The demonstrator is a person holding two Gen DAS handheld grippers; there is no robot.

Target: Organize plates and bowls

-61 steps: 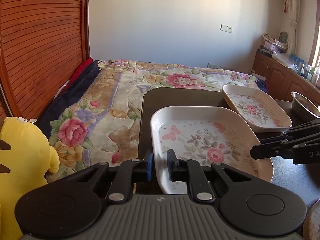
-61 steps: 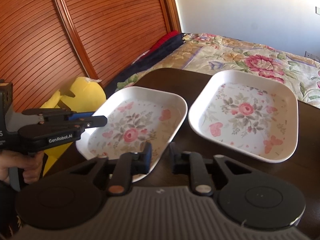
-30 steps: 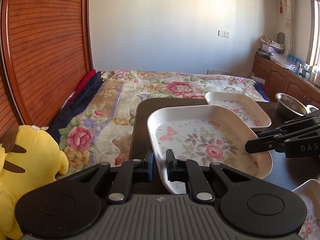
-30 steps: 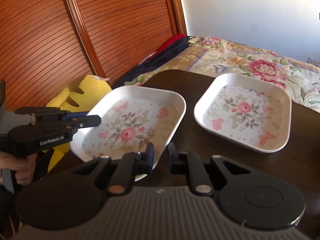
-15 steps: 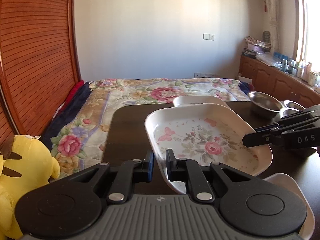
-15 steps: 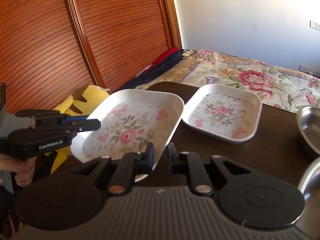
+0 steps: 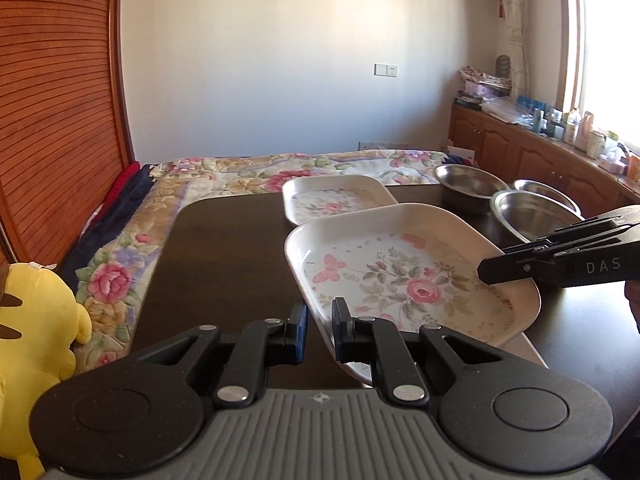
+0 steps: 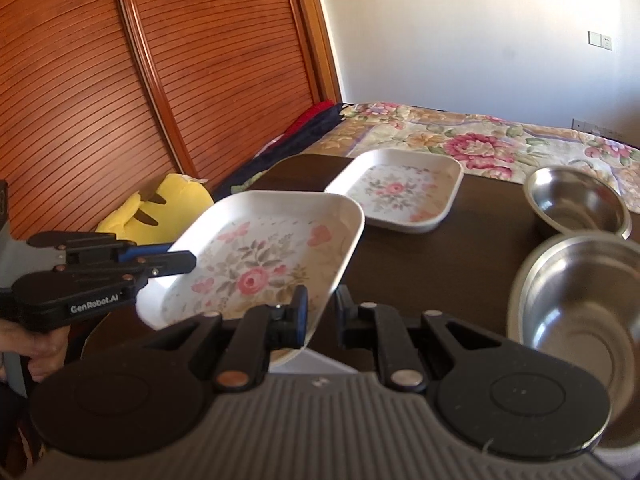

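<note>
Left wrist view: the left gripper point(image 7: 319, 334) has its two fingers drawn close on the near rim of a white square plate with a rose-and-butterfly print point(image 7: 404, 280), the rim passing through the narrow gap between them, and the plate is lifted clear of the dark table point(image 7: 224, 264) with its near edge tipped down. The right gripper point(image 7: 486, 270) comes in from the right and its tips meet the plate's opposite rim; in the right wrist view its fingers point(image 8: 298, 316) sit either side of that rim, nearly closed, so both tools grip the same plate — one on each side. A second floral square plate point(image 7: 332, 196) lies flat on the table just beyond the held one, and the held plate's far edge overlaps it from this angle; whether they touch cannot be told. To the right stand three stainless steel bowls point(image 7: 468, 184) close together, the nearest of them large in the right wrist view point(image 8: 576, 292). A white corner of something else shows just under the held plate, too little of it to name. Past the table lies a bed with a floral quilt point(image 7: 248, 168), a yellow plush toy point(image 7: 32, 320) sits at the left, and slatted wooden doors point(image 8: 160, 80) stand behind it.
</note>
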